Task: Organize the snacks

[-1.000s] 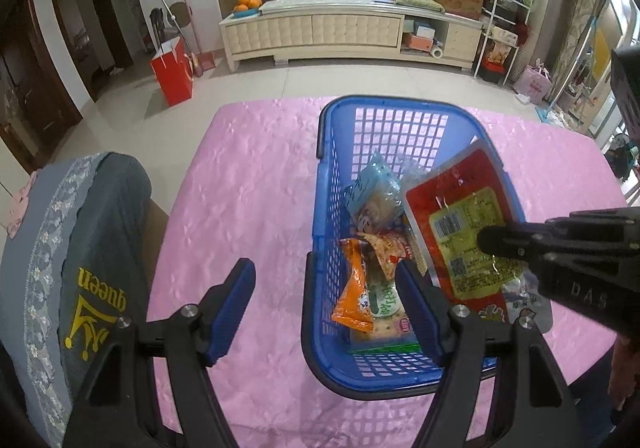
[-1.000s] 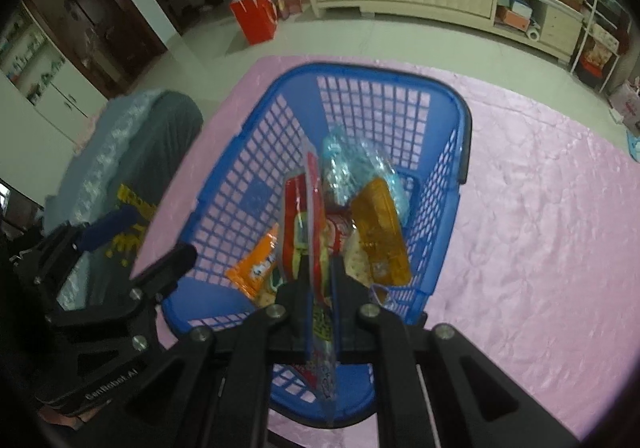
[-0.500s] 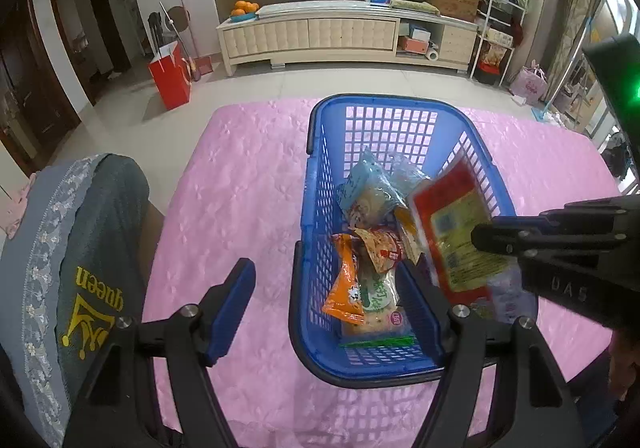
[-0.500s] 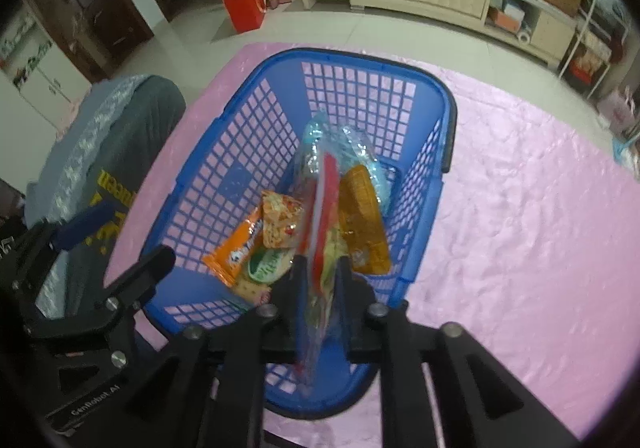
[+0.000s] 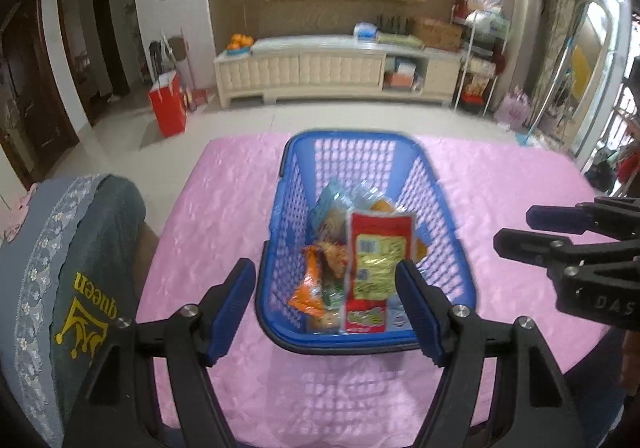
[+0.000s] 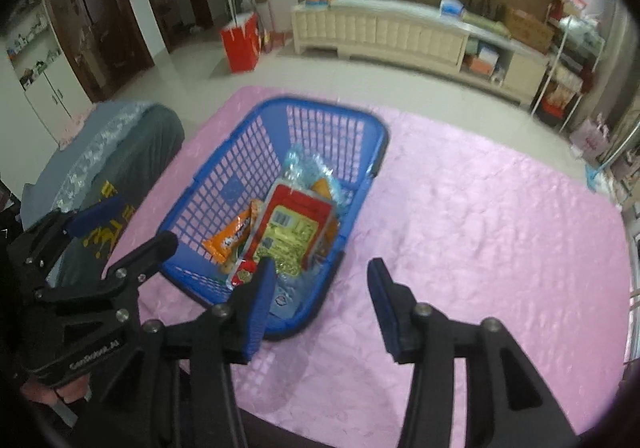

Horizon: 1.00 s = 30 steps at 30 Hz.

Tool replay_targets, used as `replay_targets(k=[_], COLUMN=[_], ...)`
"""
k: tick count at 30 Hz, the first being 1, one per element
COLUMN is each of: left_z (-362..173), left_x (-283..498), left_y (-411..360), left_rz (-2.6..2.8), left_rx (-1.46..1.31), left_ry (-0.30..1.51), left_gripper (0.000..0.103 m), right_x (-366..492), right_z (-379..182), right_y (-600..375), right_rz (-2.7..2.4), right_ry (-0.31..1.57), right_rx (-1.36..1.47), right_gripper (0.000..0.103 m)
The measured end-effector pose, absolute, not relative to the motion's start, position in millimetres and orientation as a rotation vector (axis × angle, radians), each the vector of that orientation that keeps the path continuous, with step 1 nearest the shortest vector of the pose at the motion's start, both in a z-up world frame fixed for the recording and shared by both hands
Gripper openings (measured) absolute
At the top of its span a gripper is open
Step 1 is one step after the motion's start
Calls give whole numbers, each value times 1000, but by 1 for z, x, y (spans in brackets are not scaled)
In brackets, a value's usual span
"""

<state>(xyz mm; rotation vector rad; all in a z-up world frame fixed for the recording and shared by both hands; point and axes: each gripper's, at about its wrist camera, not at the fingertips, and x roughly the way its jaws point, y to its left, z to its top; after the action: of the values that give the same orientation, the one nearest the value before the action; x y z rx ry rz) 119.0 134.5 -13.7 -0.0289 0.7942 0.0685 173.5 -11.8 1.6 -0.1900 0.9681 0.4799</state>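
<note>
On the pink quilted tablecloth [image 5: 224,208] stands a blue plastic lattice basket [image 5: 362,144] of snacks: left inside it an orange packet [image 5: 310,290], then, topmost, a flat red pouch with a yellow label [image 5: 376,260]. The left gripper [image 5: 326,308] hangs wide and empty before the basket. The right gripper [image 6: 320,296], which pinched the pouch a second ago, is opening with nothing between its jaws.

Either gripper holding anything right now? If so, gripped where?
Nothing held. Right gripper is opening with nothing between its jaws; the red snack packet lies in the blue basket. Left gripper is open, empty.
</note>
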Motion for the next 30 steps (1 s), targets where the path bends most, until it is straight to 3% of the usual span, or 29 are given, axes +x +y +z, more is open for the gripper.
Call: replay_targets(k=[7,9,12,15,17,30], left_z=[10,15,24,30,33,58], left_x=[70,55,37,19,7,-57], left_y=[95,85,71,60,55,38], left_rz=[22,22,17,29,40,46], left_rx=[21,32,21,12,-5,-13], left_ry=[646,605,572,539,527,429], left_gripper=[72,85,88,100,103,102], right_x=[126,111,88,65,48,-17], right_z=[35,42,49,53,56,67], right_y=[-56,-68,-87,-100,-107,-120], right_rz=[400,384,347,334,319,277], right_ry=[774,724,652,587,529,379], right_rx=[-168,-164,-160,-140,-144,-151], right_gripper=[72,79,90,96,103,103])
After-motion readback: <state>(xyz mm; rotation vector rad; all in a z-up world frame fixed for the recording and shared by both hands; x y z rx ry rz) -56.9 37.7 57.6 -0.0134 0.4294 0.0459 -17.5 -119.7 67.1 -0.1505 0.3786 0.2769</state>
